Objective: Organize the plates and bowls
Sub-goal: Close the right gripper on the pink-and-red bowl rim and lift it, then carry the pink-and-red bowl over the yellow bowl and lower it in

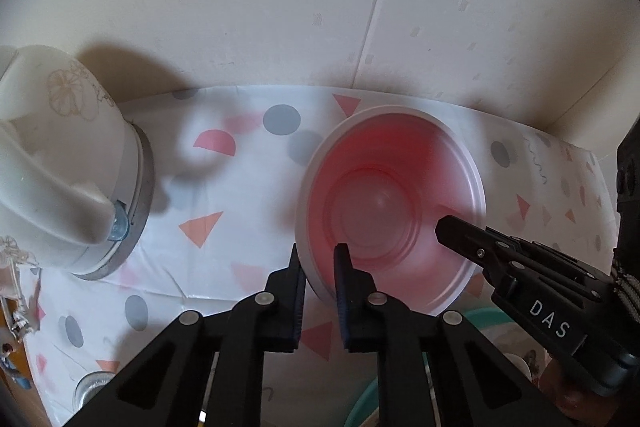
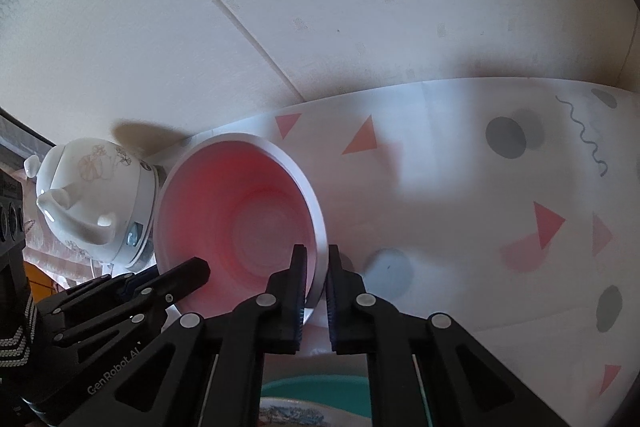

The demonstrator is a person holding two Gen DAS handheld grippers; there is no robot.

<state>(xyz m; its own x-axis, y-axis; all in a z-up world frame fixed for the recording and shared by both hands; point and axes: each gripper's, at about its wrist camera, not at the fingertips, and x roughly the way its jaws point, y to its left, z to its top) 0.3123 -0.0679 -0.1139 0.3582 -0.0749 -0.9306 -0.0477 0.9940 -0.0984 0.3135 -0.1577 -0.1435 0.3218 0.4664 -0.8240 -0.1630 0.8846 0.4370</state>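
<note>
A pink bowl (image 1: 384, 203) with a white rim is held tilted above the patterned tablecloth, its opening towards both cameras. My left gripper (image 1: 320, 259) is shut on its near left rim, one finger inside and one outside. My right gripper (image 2: 316, 263) is shut on the right rim of the pink bowl (image 2: 240, 223) in the same way. The right gripper shows in the left wrist view (image 1: 460, 227) reaching into the bowl; the left gripper shows in the right wrist view (image 2: 192, 275). A teal plate rim (image 2: 320, 393) lies below.
A white electric kettle (image 1: 60, 167) with a flower print stands at the left on the tablecloth (image 1: 224, 187), close to the bowl; it also shows in the right wrist view (image 2: 92, 203). A pale wall (image 1: 280, 7) rises just behind. A patterned plate (image 2: 292, 417) sits on the teal one.
</note>
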